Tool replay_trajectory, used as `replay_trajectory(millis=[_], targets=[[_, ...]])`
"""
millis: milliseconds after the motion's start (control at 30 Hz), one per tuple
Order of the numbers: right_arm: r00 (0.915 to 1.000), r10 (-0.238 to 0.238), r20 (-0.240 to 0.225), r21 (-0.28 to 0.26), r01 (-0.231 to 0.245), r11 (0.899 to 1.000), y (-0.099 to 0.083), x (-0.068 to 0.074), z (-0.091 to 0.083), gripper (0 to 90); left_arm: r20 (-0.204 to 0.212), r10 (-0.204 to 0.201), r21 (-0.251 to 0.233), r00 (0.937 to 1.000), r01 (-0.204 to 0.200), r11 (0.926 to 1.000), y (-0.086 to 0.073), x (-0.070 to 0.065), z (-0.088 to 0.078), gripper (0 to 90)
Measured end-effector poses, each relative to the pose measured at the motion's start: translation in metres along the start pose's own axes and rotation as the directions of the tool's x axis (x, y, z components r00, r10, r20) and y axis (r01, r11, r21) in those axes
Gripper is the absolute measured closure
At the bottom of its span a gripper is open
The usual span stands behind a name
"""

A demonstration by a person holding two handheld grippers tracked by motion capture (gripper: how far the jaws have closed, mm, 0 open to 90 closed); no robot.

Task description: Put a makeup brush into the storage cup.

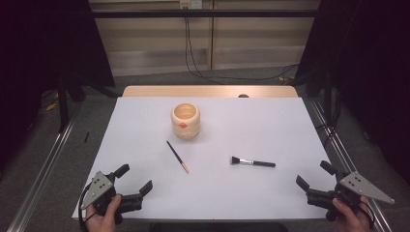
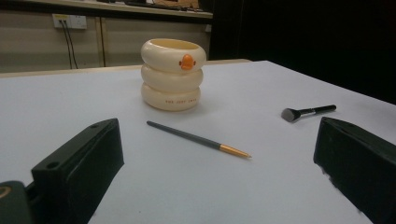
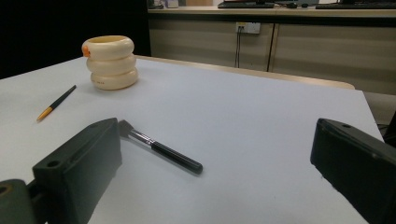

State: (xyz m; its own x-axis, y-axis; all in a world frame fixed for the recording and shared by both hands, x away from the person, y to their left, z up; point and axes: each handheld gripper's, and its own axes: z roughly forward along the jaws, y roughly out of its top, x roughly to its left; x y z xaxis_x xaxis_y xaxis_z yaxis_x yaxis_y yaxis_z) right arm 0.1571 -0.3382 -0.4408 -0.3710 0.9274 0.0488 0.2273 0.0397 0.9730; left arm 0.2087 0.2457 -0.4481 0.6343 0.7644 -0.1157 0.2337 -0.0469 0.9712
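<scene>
**White table, two grippers held apart**

White table (image 1: 270, 121) is being occupied by a cream ringed pot (image 1: 185, 120), a pencil (image 1: 177, 156) and a makeup brush (image 1: 253, 162). Left gripper (image 1: 134, 178) and right gripper (image 1: 314, 177) are being held at the near corners, fingers wide apart, nothing gripped.

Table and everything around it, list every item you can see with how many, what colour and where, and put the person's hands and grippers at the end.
cup: 1, cream, three stacked rings with an orange duck beak, upright at the table's far centre
pen: 1, dark grey with gold tip, lying in front of the cup
makeup brush: 1, black handle, silver ferrule, dark bristles, lying right of the pen
table sheet: 1, white, covering the wooden table
cables: several, black, on the floor and wall behind
left gripper: 1, black, near left corner, jaws open
right gripper: 1, black, near right corner, jaws open
hands: 2, holding the grippers
</scene>
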Motion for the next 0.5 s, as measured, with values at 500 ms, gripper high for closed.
replay_trajectory(millis=[500], targets=[[0.9994,0.001,-0.036,0.006,-0.001,1.000,-0.0011,0.0029,0.0046,0.0,0.004,0.011,0.006,0.9999,-0.011,0.9999,0.0008,-0.0020,0.0050,1.2]])
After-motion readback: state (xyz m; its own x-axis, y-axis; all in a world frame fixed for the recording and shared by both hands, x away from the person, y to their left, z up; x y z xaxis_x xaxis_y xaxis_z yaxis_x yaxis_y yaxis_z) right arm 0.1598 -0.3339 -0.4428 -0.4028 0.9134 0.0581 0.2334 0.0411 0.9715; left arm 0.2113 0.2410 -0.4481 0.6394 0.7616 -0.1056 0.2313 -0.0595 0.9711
